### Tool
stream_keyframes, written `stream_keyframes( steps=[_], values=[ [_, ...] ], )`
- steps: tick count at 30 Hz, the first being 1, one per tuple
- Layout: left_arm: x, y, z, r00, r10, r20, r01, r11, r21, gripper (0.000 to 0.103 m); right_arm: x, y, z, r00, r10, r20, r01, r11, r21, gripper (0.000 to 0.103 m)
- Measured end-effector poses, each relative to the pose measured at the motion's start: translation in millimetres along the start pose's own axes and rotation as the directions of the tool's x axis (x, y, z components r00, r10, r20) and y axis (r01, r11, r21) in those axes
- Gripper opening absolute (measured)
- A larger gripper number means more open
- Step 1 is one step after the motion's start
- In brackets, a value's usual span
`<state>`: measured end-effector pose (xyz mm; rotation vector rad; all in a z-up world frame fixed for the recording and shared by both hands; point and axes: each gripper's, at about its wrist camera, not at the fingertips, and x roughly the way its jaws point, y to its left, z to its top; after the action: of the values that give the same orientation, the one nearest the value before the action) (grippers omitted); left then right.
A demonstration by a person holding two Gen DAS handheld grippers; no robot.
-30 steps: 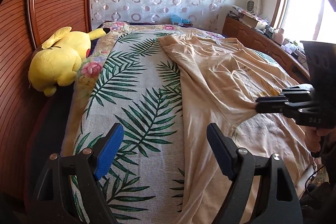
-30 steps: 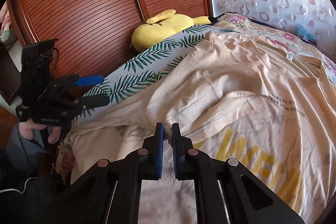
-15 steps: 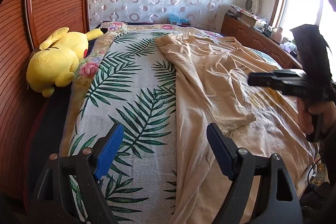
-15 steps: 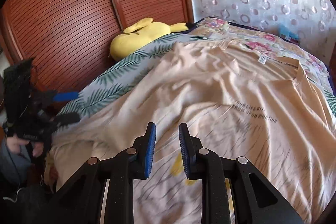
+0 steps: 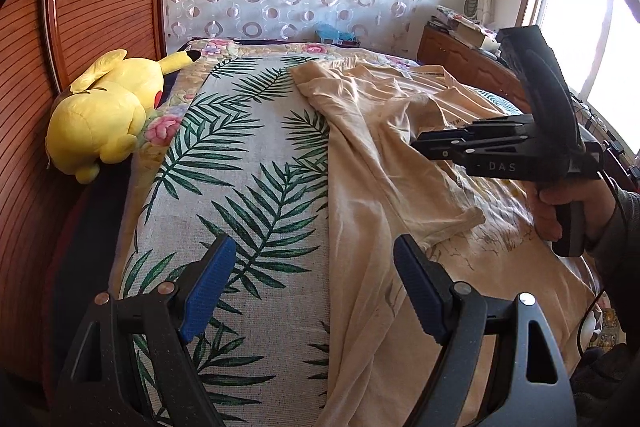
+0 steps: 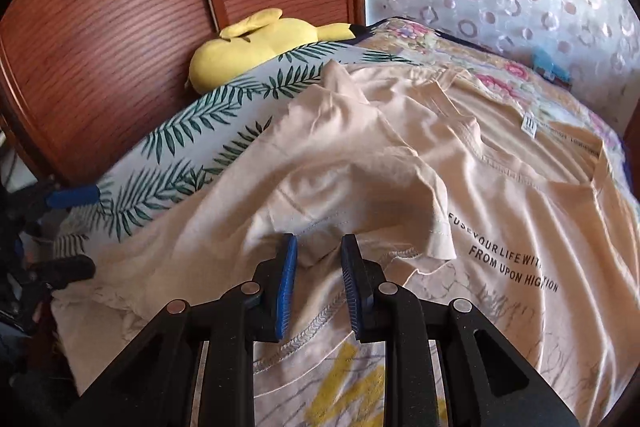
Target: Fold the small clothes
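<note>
The left hand-held gripper (image 5: 310, 291) hovers with its jaws wide apart and empty above the leaf-print bedspread (image 5: 240, 187). Just to its right lies the beige T-shirt (image 5: 384, 163), spread across the bed. The right hand-held gripper (image 6: 319, 271) hangs just over the shirt's folded sleeve (image 6: 400, 187), jaws slightly apart and holding nothing; beyond lies a yellow plush toy (image 5: 104, 115).

Black handheld gripper body (image 5: 520, 163): white letters "DAS" on its side, seen from the left wrist.
Beige cotton T-shirt (image 6: 360, 163): black print, cut off at the fold, "…USE YOUR LIFE WIT…" over "FROM UPON HIGHTION".
White neck tag (image 6: 530, 126): dark marks, too small to read.
</note>
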<state>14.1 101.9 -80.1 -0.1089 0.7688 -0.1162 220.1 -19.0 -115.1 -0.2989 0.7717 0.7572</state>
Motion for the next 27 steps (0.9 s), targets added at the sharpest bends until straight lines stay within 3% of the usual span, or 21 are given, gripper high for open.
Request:
stream_keyframes(
  steps=[2,10,16,19,25,27],
  values=[
    [-1.0,0.5,-0.1,1.000,0.000,0.001,0.000,1.000,0.000,0.082,-3.7,-3.2,-1.8,1.000,0.009,-0.006,-0.009,1.000,0.002,0.004],
    [-2.4,0.6,3.2,1.000,0.002,0.010,-0.002,1.000,0.000,0.082,-60.5,-18.4,-11.2,0.996,0.029,0.081,-0.033,0.999,0.041,0.002],
    [0.8,-9.5,4.1,1.000,-0.014,0.004,0.014,1.000,0.015,0.082,-56.5,-21.4,-12.4,0.996,0.040,0.084,-0.045,0.997,0.058,0.006],
    [2.0,-13.9,3.9,1.000,-0.017,-0.002,0.017,0.999,0.027,0.082,-38.0,-12.3,-10.1,0.996,0.068,0.061,-0.071,0.996,0.047,0.037],
    [4.1,-11.8,1.4,1.000,-0.014,-0.008,0.014,1.000,0.018,0.082,-10.7,10.1,-10.0,0.998,0.057,0.001,-0.057,0.998,-0.041,0.038],
    [5.1,-11.3,0.3,1.000,-0.014,-0.011,0.014,1.000,0.016,0.082,-10.9,14.1,-10.4,1.000,0.028,-0.002,-0.028,0.996,-0.081,0.024]
  ],
)
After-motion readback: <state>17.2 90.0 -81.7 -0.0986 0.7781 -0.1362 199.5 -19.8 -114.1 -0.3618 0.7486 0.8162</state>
